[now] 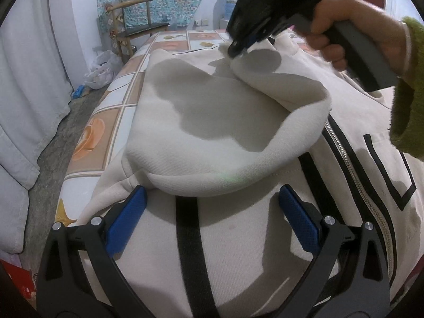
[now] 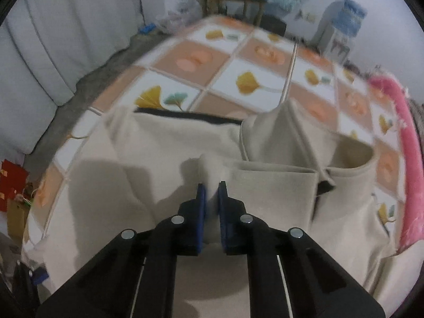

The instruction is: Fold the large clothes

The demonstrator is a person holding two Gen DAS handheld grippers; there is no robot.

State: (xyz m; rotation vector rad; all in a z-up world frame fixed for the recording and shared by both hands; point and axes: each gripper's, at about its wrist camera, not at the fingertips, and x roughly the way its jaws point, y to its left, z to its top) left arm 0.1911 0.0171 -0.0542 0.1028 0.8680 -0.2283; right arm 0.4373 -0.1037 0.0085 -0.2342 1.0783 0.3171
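Note:
A cream zip-up jacket (image 1: 238, 238) with black stripes and a metal zipper (image 1: 352, 175) lies spread on the bed. A part of it (image 1: 212, 111) is turned over onto the body. My left gripper (image 1: 212, 190) hovers low over the jacket's near part, open, with nothing between its blue pads. My right gripper (image 1: 234, 50), held by a hand in a green sleeve (image 1: 408, 92), is at the far end of the turned-over part. In the right wrist view the right gripper (image 2: 211, 185) is shut on a raised pinch of cream fabric (image 2: 209, 167).
The bed sheet (image 2: 238, 61) has orange and white squares with leaf prints. A pink cloth (image 2: 408, 159) lies along the bed's right side. A wooden chair (image 1: 132, 23), a plastic bag (image 1: 102, 69) and a water dispenser (image 1: 233, 2) stand beyond the bed. Grey floor runs along the left.

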